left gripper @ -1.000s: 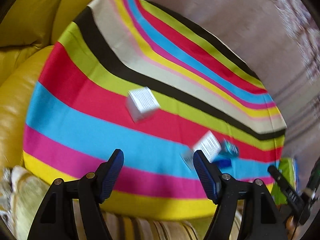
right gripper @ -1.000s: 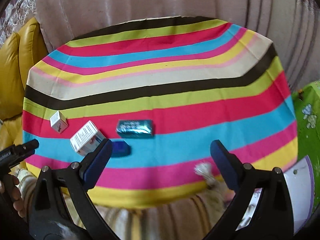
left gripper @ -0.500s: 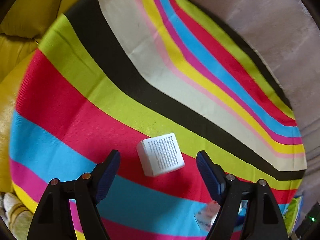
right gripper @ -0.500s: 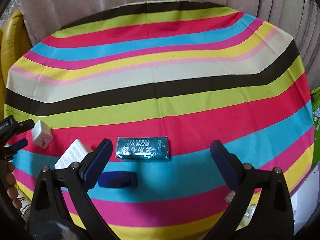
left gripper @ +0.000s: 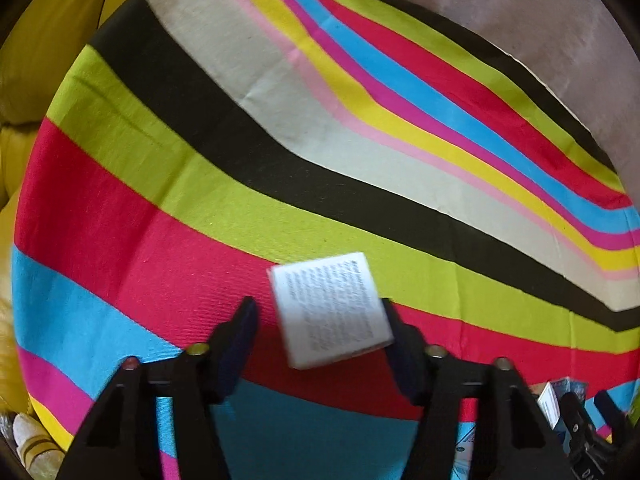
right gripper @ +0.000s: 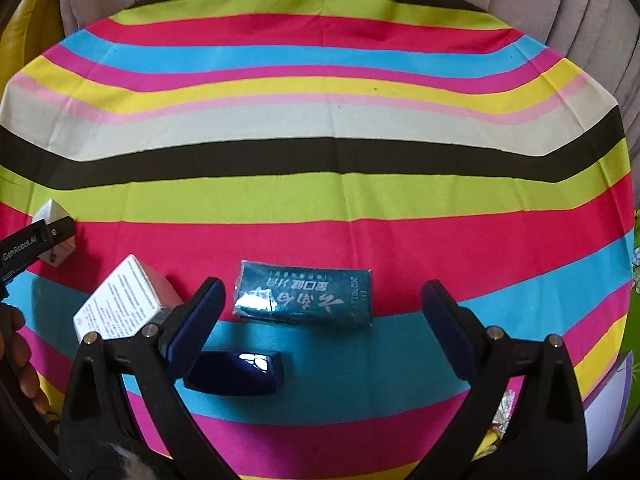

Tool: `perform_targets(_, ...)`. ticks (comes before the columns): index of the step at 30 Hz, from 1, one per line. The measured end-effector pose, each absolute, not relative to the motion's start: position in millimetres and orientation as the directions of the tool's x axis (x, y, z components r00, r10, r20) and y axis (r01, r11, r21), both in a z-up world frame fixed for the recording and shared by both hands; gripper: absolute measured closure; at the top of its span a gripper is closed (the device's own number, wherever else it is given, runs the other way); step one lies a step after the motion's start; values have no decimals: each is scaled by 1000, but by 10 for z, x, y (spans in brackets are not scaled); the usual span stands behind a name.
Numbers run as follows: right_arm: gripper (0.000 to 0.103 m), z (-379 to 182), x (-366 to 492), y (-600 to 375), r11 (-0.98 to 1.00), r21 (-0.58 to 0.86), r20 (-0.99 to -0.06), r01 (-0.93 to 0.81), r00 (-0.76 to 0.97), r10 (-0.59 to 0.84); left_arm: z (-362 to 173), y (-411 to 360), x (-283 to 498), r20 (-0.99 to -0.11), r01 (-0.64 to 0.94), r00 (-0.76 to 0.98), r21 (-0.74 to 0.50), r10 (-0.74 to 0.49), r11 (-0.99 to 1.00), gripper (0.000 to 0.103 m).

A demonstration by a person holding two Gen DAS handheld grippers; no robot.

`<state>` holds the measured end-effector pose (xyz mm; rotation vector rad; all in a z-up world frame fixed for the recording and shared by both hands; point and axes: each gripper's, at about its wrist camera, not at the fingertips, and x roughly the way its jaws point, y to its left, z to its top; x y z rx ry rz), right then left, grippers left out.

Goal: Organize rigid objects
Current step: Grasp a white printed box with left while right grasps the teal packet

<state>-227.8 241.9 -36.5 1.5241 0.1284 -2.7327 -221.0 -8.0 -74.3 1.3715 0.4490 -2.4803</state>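
The desk (right gripper: 320, 128) was covered by a striped cloth (left gripper: 280, 152) in red, blue, green, black and cream bands; all task items lay on its near half.

The teal packet (right gripper: 304, 296) was the largest item. It lay flat across the red and blue bands, centred ahead of the right gripper (right gripper: 320, 320), whose jaws were spread wide and held nothing. Its glossy wrapper was dented at the near left corner, so it was judged soft-walled and somewhat slippery. It was best taken across its short width, near the middle, with light pressure.

The larger white box (right gripper: 124, 304) lay tilted, just left of the right gripper's left finger. It was judged to be light, stiff cardboard that would crush under a hard squeeze; its flat opposite faces offered the best hold.

The dark blue case (right gripper: 236, 372) lay on the blue band, nearest the camera, partly behind the left finger. Its shiny surface suggested a hard, slick shell, to be held across its narrow sides.

The small white box (left gripper: 332, 312) sat on the red band between the fingers of the left gripper (left gripper: 320, 328). The jaws were spread: the right finger stood close to or against the box, the left finger apart from it. In the right wrist view the same small box (right gripper: 54, 236) appeared at far left. It was judged very light and liable to pivot, so a square, centred grip on the side faces was indicated.
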Motion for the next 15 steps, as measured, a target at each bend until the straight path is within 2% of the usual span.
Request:
perform_targets(2,5,-396,-2306,2428,-997,-59,-855,46,-517,27,-746,-31,-2198,-848,369,-523,-133,-87,-920,53)
perform_targets(6,25,-458,-2332,2454,-998,-41,-869,45,-494,13,-740,-48,-2164,-842,355,-534,-142,-76,-924,54)
perform_targets(7,27,-466,-2335,2457,-998,-39,-872,45,-489,12,-742,-40,-2169,-841,353,-536,-144,-73,-924,54)
perform_targets(15,27,-388,-2227,2499,-999,-25,-848,32,-530,4,-662,16,-2087,-804,331,-590,-163,-69,-929,55)
